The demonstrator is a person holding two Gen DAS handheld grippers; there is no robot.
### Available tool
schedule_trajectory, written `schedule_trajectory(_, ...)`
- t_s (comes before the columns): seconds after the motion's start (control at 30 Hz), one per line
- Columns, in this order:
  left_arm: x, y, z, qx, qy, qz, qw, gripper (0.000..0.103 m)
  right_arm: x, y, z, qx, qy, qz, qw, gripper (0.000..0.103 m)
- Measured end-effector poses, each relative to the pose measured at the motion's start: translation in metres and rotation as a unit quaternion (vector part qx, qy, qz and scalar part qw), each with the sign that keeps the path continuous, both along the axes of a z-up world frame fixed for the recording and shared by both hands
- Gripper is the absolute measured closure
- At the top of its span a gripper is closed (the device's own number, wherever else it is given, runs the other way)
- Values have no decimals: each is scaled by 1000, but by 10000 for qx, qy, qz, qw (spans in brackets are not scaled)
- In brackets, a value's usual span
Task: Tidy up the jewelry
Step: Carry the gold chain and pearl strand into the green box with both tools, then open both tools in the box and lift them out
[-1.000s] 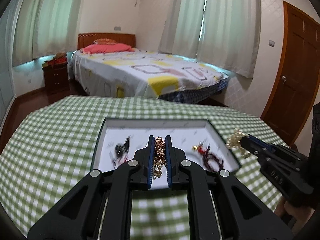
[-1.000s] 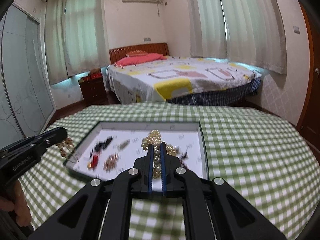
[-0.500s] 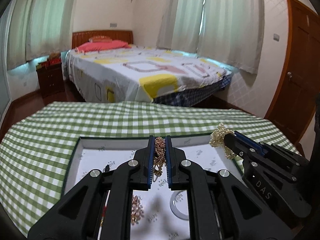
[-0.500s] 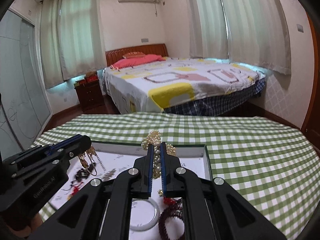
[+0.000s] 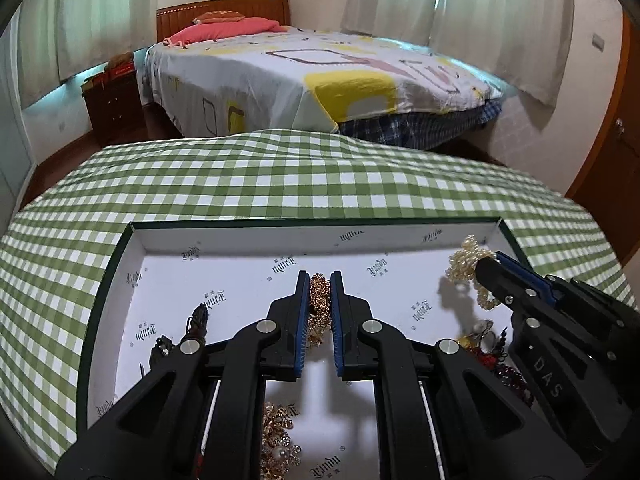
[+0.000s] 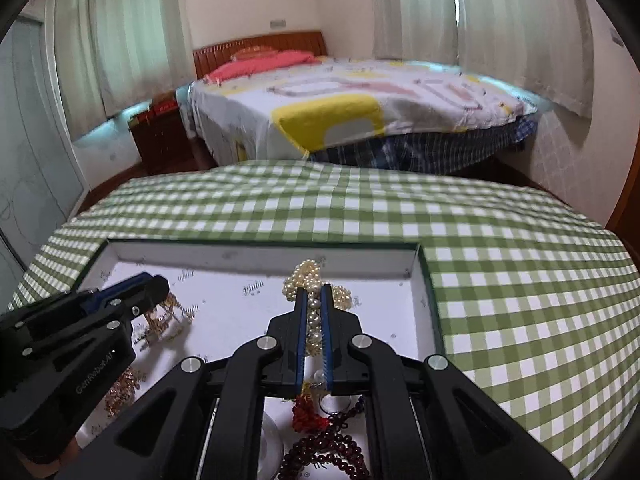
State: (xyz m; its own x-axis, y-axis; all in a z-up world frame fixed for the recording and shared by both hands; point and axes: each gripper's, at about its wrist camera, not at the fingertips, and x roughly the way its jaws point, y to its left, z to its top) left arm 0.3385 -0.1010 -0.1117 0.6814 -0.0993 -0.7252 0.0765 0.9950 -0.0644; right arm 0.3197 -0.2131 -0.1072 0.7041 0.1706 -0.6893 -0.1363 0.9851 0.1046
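Observation:
My left gripper [image 5: 319, 280] is shut on a gold chain necklace [image 5: 319, 304] and holds it low over the white floor of the open jewelry box [image 5: 240, 240]. My right gripper [image 6: 314, 294] is shut on a pearl necklace [image 6: 308, 280] over the box's right part [image 6: 424, 280]. In the left wrist view the right gripper [image 5: 486, 264] shows at the right with the pearls [image 5: 464, 260]. In the right wrist view the left gripper [image 6: 160, 284] shows at the left with the gold chain [image 6: 168, 312] hanging below it.
The box holds other pieces: gold jewelry [image 5: 276, 440], a dark brooch [image 5: 198, 320], a dark red bead bracelet [image 6: 328, 460], a red tassel [image 6: 308, 420] and a clear bangle [image 6: 268, 448]. The box lies on a green checked tablecloth [image 5: 280, 172]. A bed [image 5: 320, 72] stands behind.
Both grippers have moved forward and down into the box with their necklaces. The gold chain and the pearls now hang close to the box floor.

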Motion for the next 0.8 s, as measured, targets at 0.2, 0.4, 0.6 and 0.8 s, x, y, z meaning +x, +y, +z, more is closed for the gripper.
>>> schedule_trajectory(0.2, 4, -5, -3, 92, 144, -42, 9998, 92, 2, 0, -4, 11, 250, 14, 9997, 92)
schedule_trajectory(0.4, 5, -7, -5, 103, 187, -65, 9998, 90, -1, 0, -3, -28, 248, 3, 9997, 72)
schedule_trajectory(0.6, 3, -8, -4, 118, 173, -60, 9998, 72, -2, 0, 0, -38, 185, -12, 9998, 58)
schedule_trajectory(0.8, -9, -1, 0, 100, 89, 10, 9999, 58, -9, -1, 4, -95, 61, -82, 9999, 46)
